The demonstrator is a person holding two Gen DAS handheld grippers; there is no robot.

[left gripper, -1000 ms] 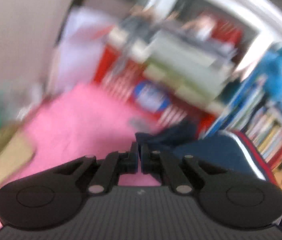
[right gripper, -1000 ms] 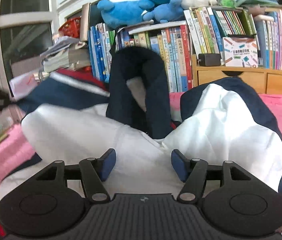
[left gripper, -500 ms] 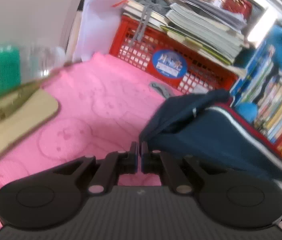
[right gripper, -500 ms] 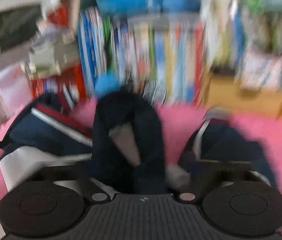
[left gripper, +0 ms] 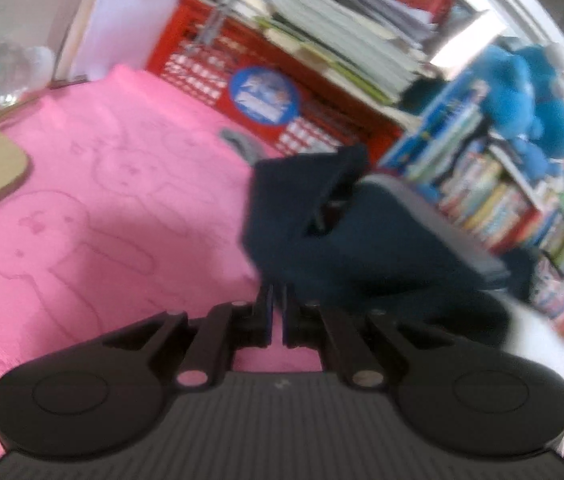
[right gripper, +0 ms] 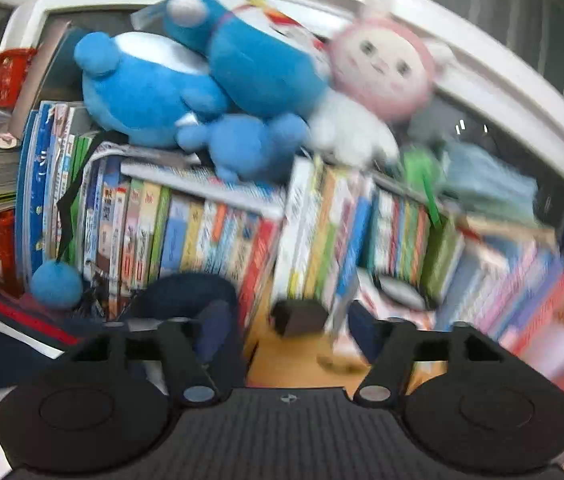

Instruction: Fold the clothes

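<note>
behind the navy jacket [left gripper: 346, 236], red crate [left gripper: 241, 60] with unreadable blue round label [left gripper: 263, 95]

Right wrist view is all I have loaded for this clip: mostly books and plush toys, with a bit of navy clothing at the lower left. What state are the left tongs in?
Observer: The left tongs are shut, tips at the near edge of the navy garment. I cannot tell whether fabric is pinched.
Reviewer: What is the garment lying on?
Observer: A pink cover printed with cartoon outlines.
Reviewer: Anything else on that cover?
Observer: A small grey object, too blurred to identify, lies beyond the garment in front of a red crate.
</note>
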